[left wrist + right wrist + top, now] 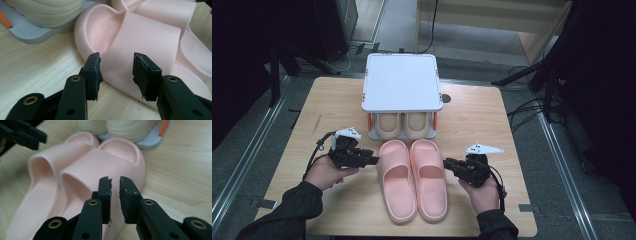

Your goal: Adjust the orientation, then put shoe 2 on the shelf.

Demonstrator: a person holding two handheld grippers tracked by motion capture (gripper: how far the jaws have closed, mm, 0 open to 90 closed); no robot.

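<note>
Pink slippers (413, 179) flanked on bench (507, 130).
Left gripper (117, 65) jaws stood wide, right gripper (115, 185) jaws narrowly parted; nothing was gripped.

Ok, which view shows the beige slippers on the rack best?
The high view: both beige slippers sit side by side under the rack's white top shelf. The left gripper view catches one blurred edge; the right gripper view crops both toes.

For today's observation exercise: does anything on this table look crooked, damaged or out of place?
Nothing stands out. The pink slippers lie side by side, toes toward the shoe rack, where a beige pair sits neatly underneath. Only the rubber pads on the left gripper look worn and ragged at the edges.
</note>
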